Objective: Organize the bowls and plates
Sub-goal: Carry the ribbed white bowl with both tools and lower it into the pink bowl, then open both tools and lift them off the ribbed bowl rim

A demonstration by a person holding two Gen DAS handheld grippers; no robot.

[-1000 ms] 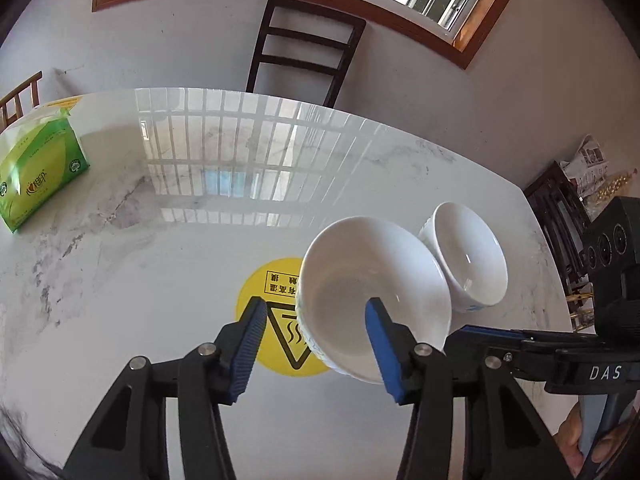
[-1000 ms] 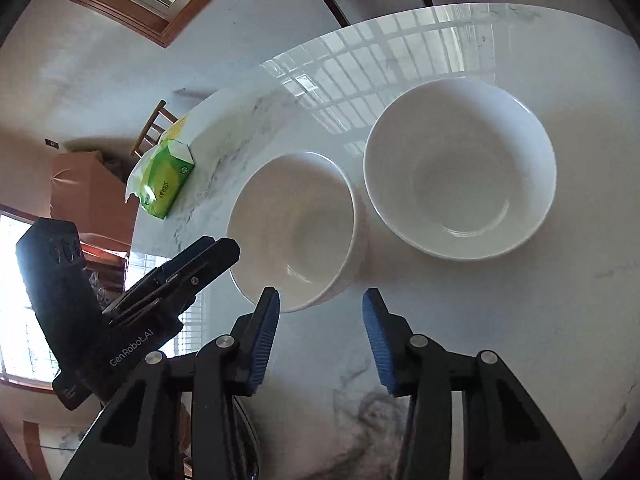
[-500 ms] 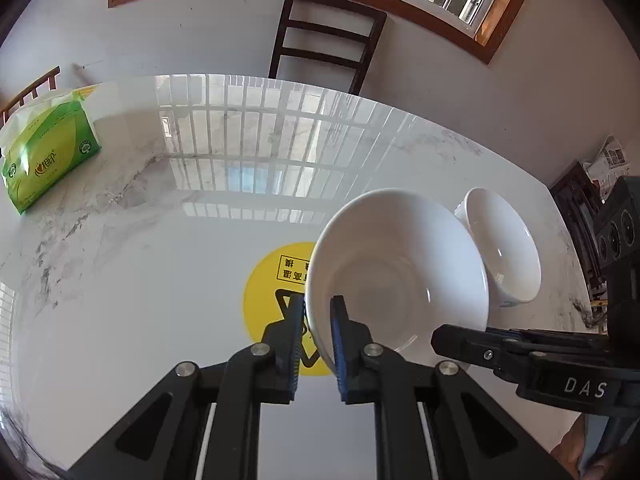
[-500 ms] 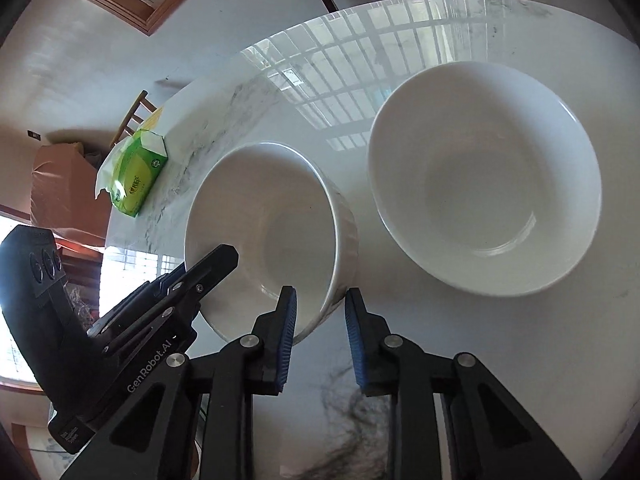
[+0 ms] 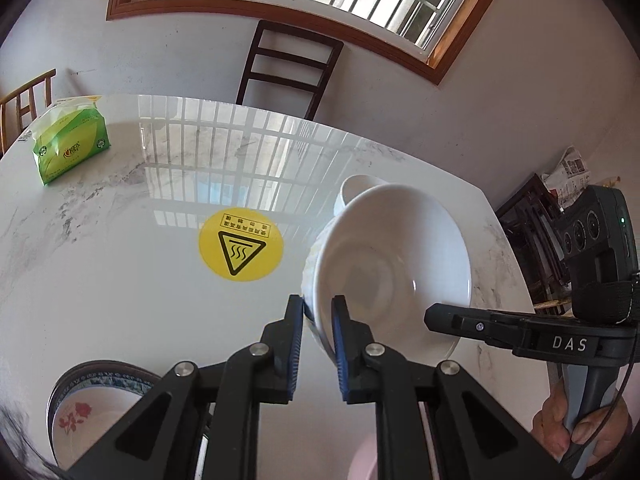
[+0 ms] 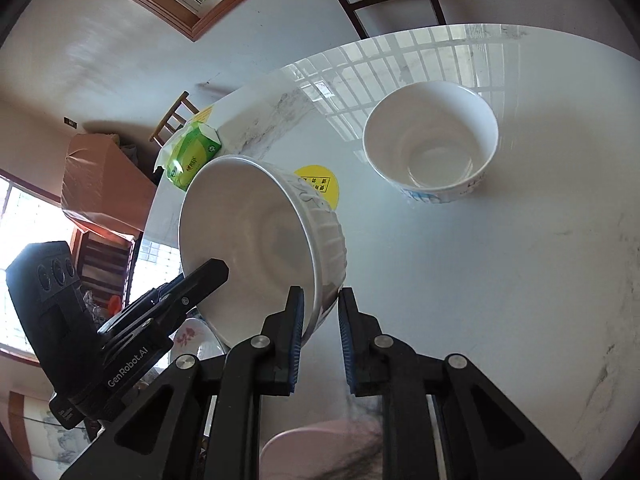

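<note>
My left gripper is shut on the rim of a wide white bowl, held tilted above the marble table. My right gripper is shut on the rim of a ribbed white bowl, also lifted and tilted. A second plain white bowl stands upright on the table in the right wrist view. In the left wrist view a small white bowl peeks out behind the wide bowl. A floral-patterned bowl sits at the near left edge.
A green tissue pack lies at the table's far left. A round yellow warning sticker marks the table centre. A dark chair stands behind the table. A pink dish lies below my right gripper.
Both grippers have closed on their bowl rims and lifted the bowls off the table, tilting them. The left view has pulled back, revealing the floral bowl.
</note>
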